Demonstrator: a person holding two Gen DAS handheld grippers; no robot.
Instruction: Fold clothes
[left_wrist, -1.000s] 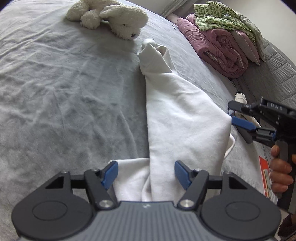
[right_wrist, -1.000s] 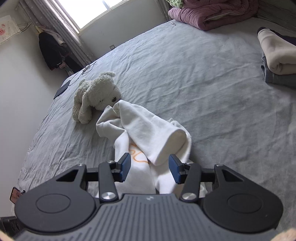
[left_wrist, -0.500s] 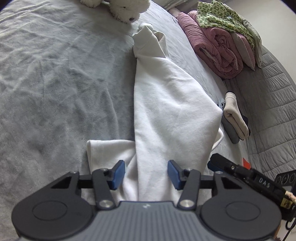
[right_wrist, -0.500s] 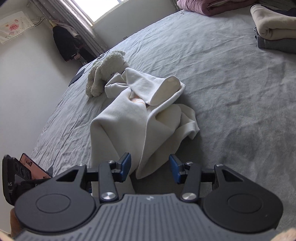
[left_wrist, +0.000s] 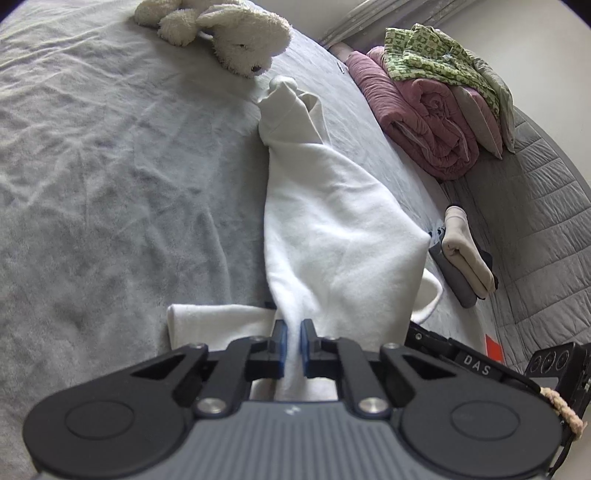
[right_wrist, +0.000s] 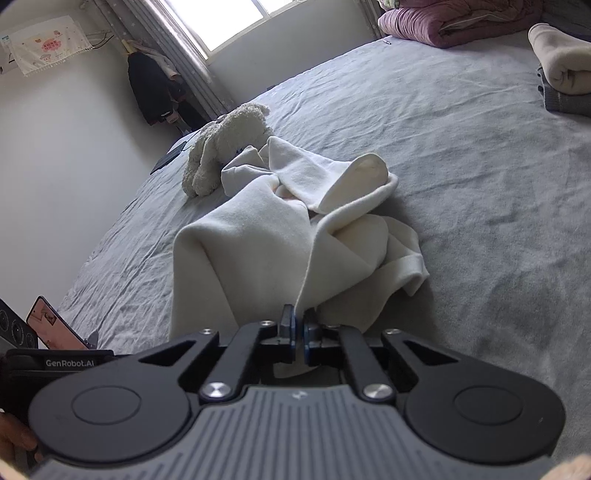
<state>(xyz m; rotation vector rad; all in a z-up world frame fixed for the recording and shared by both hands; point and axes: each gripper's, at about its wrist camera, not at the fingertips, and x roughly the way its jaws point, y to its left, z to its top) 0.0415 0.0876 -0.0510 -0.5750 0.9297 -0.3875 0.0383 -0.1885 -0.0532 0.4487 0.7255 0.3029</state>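
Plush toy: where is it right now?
In the left wrist view the plush toy lies at the top, on the grey bed, beside the far end of the white garment.

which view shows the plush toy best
The left wrist view: the plush toy lies in plain sight at the top, its face and dark nose visible beyond the white garment. In the right wrist view it is seen from behind, partly hidden by the garment.
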